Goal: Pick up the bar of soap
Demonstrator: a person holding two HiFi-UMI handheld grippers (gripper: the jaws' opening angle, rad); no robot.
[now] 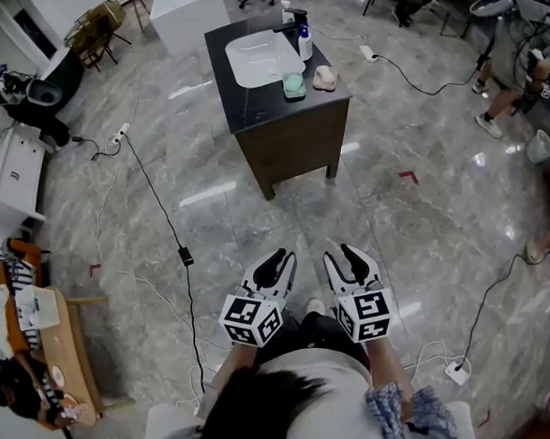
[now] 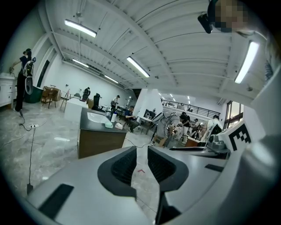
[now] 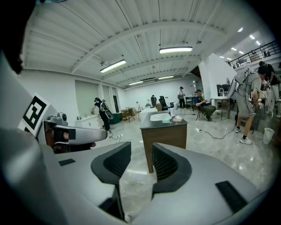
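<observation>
The bar of soap (image 1: 324, 78) is a small pale pinkish lump on the near right corner of a dark cabinet's (image 1: 290, 140) top, far ahead across the grey marble floor (image 1: 414, 252); its details are too small to make out. Just to its left sits a green item (image 1: 294, 86), with a white basin (image 1: 258, 58) and a bottle (image 1: 305, 45) behind. Only the head view looks down on this layout. The right gripper view shows the soap edge-on at counter height, while the left gripper view shows the cabinet off to the left. The left gripper (image 1: 280, 259) and right gripper (image 1: 345, 258) are held low and close to the person, well apart from the cabinet, both with jaws apart and nothing between them. A black cable (image 1: 163, 215) trails over the floor on the left, and a red mark (image 1: 409, 176) lies right of the cabinet.
</observation>
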